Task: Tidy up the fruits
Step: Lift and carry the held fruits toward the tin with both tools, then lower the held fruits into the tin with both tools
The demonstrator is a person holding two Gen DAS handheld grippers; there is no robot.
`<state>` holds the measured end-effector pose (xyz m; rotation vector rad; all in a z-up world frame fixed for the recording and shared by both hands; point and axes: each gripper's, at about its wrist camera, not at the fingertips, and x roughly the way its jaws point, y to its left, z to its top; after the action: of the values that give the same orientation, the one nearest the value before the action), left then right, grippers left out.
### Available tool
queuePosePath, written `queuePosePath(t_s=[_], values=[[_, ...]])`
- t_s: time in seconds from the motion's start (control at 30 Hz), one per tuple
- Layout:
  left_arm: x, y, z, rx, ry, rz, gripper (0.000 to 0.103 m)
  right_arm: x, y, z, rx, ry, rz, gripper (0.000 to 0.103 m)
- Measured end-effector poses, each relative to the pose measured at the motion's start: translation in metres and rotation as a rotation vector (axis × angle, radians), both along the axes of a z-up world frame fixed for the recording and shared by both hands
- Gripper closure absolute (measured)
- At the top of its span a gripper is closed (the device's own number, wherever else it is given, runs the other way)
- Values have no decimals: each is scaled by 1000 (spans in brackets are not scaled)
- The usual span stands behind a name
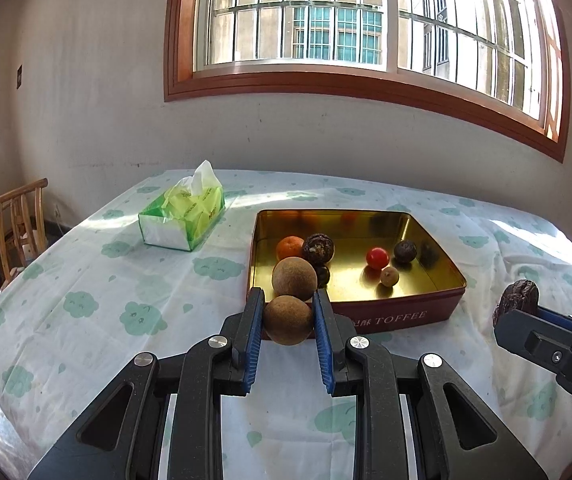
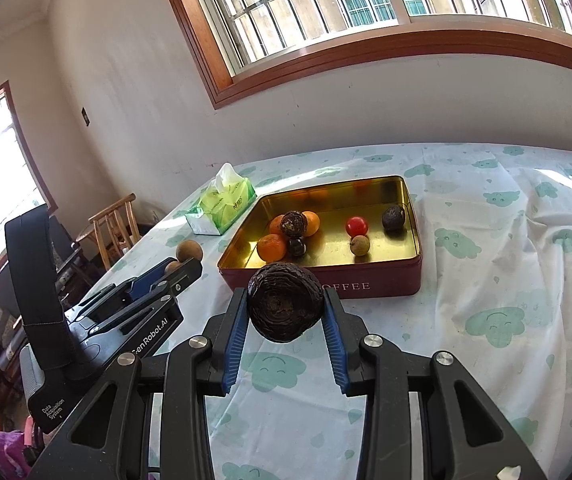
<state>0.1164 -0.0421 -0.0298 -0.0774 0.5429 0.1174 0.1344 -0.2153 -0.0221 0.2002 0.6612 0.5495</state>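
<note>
My left gripper [image 1: 288,312] is shut on a round brown fruit [image 1: 288,320], held above the cloth just in front of the red toffee tin [image 1: 398,318]. A second brown fruit [image 1: 294,278] stands just beyond it; in the right wrist view it lies on the cloth [image 2: 190,250] left of the tin. My right gripper [image 2: 284,312] is shut on a dark wrinkled fruit [image 2: 285,307] in front of the tin [image 2: 366,286]. In the tin lie oranges [image 2: 272,248], dark fruits [image 2: 393,217], a red fruit [image 2: 356,225] and a small tan fruit [image 2: 360,245].
A green tissue box [image 1: 184,216] stands on the cloud-print cloth left of the tin. A wooden chair [image 1: 18,220] is off the table's left edge. A wall with a window is behind the table.
</note>
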Motion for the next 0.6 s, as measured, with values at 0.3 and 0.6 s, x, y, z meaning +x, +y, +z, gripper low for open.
queuePosePath(t_s=[0.3, 0.6], values=[[5, 1, 2, 12, 5, 5, 78, 3, 1, 3, 1, -10, 7, 69], [13, 1, 3, 23, 13, 3, 78, 10, 5, 6, -3, -17, 14, 69]])
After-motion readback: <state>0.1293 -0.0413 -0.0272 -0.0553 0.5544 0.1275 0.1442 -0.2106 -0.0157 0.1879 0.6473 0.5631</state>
